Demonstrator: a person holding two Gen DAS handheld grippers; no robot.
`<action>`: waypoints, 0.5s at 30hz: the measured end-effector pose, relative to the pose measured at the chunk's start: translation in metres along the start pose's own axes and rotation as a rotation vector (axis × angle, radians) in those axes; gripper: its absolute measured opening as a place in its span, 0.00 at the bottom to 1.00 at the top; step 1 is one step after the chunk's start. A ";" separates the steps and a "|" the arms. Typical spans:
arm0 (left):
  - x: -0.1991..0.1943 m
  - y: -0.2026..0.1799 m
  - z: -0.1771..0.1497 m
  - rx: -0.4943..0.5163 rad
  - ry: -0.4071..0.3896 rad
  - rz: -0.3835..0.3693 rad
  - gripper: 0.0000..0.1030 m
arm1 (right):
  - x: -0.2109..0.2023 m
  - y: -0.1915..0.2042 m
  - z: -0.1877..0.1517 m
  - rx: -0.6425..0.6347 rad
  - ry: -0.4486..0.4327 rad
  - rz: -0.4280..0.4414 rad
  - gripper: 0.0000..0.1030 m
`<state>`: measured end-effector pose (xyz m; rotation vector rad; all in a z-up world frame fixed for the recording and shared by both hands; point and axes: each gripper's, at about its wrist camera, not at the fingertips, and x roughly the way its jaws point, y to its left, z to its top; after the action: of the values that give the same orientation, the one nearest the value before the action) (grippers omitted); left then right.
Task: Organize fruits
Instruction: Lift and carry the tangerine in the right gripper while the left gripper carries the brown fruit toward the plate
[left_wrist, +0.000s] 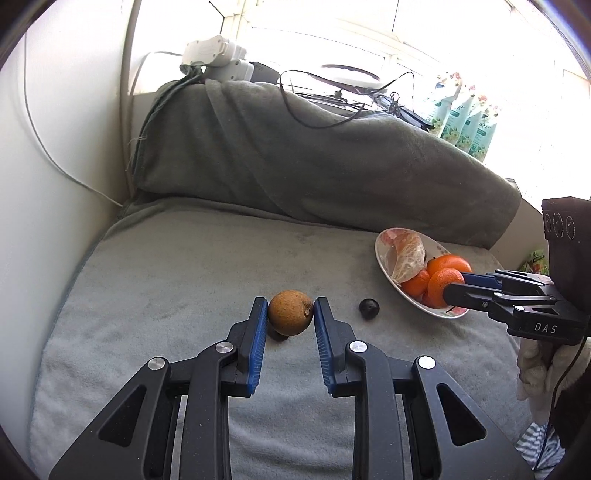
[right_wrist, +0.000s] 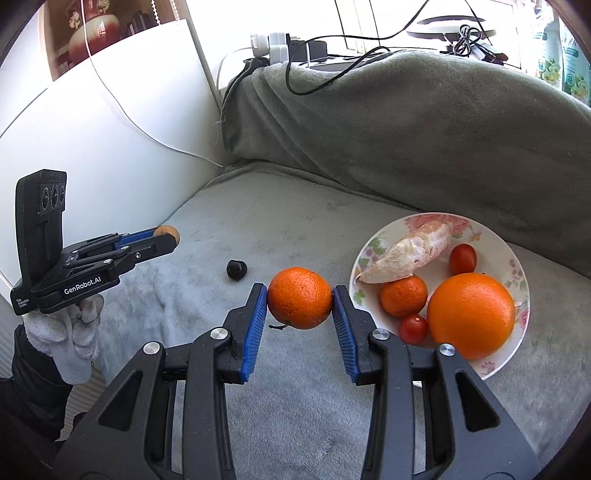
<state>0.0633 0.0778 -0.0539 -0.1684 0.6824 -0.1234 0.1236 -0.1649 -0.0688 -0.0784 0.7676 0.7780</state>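
My left gripper (left_wrist: 291, 314) clamped on brown rough fruit (left_wrist: 290, 312), lifted off grey blanket (left_wrist: 184, 280), left of floral plate (right_wrist: 517, 273). My right gripper (right_wrist: 300, 300) grips mandarin (right_wrist: 300, 297), just left of plate. Dark small fruit (right_wrist: 236, 270) on blanket, further left. Plate holds big orange (right_wrist: 472, 314), second mandarin (right_wrist: 403, 296), two cherry tomatoes (right_wrist: 463, 258), peeled citrus segment (right_wrist: 410, 247).

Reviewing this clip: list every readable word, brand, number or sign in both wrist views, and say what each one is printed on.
"DAS": side of the right gripper body, left wrist view.
"GenRobot.AI": side of the left gripper body, right wrist view.
Small white print beside it on the same body: too small to read.
Floral packets by the window: print blurred, unreadable.
Nothing is written on the plate or the fruit.
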 end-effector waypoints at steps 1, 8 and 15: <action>0.000 -0.003 0.001 0.006 0.000 -0.007 0.23 | -0.002 -0.004 0.000 0.004 -0.004 -0.006 0.37; 0.007 -0.028 0.009 0.040 -0.002 -0.051 0.23 | -0.020 -0.028 0.001 0.040 -0.033 -0.041 0.37; 0.018 -0.048 0.020 0.071 -0.007 -0.089 0.23 | -0.033 -0.047 0.004 0.061 -0.054 -0.080 0.37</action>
<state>0.0875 0.0296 -0.0402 -0.1311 0.6631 -0.2324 0.1420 -0.2177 -0.0538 -0.0336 0.7322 0.6777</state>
